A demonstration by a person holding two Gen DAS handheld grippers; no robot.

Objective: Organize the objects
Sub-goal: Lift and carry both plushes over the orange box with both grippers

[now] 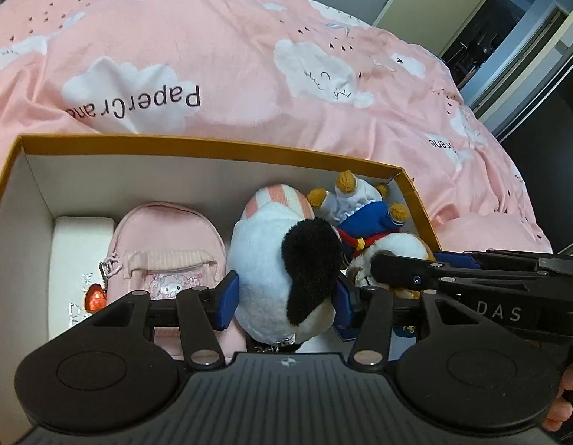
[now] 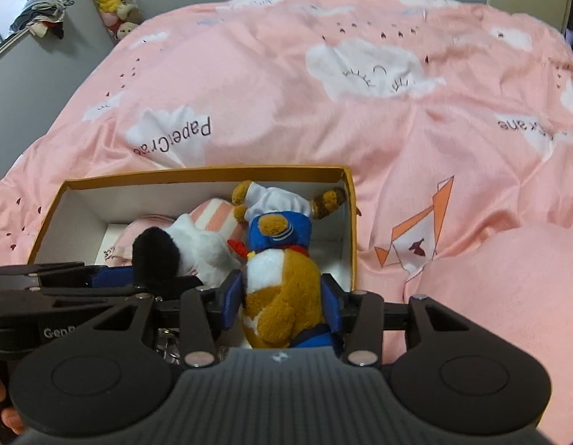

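Orange-walled, white-lined cardboard box (image 1: 212,148) sits on the pink cloud-print bed quilt (image 1: 249,37). Inside it, the left gripper (image 1: 284,302) has its blue fingers clamped on a white plush dog with a black ear (image 1: 271,259) — beside a pink mini backpack (image 1: 167,244). The right gripper (image 2: 282,306) clamps a brown-and-white plush animal in a blue sailor suit (image 2: 282,278).

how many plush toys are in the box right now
2. The white plush with the black ear sits mid-box between the left gripper's jaws; the brown sailor plush lies at the right end. Others may be hidden underneath.
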